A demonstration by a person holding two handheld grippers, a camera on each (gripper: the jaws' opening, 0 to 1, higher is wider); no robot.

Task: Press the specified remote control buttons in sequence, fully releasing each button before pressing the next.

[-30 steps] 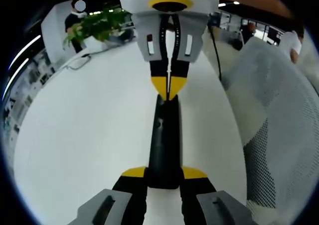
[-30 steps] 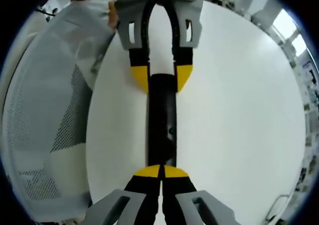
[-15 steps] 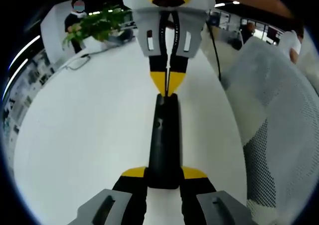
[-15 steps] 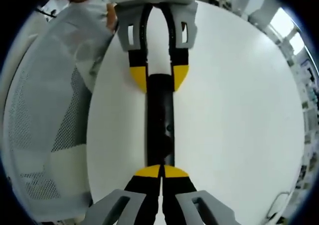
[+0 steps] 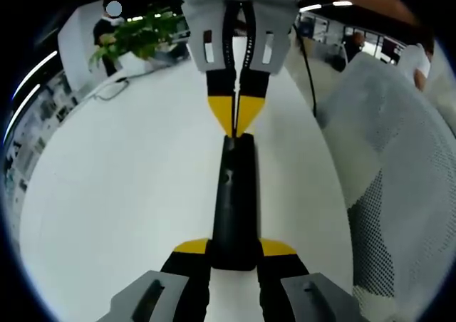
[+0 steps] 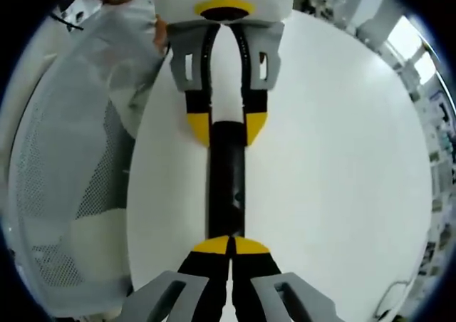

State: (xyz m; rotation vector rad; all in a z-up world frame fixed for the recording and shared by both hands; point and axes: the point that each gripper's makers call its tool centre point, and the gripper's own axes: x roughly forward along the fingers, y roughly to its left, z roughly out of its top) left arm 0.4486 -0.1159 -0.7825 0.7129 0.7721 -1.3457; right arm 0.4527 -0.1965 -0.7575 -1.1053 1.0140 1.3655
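Black remote [image 5: 234, 201] lies lengthwise on white table [image 5: 107, 194], near end pinched between left gripper [image 5: 235, 254] tips. Right gripper [image 6: 229, 246], tips pressed together, meets the far end; actual button contact unclear.

Slim black remote control [image 5: 233, 201] [image 6: 225, 179], lying flat on white table [image 5: 114, 194] [image 6: 335, 165], long axis running 6 to 12 o'clock, small round button on its face, near end clamped between yellow jaw tips
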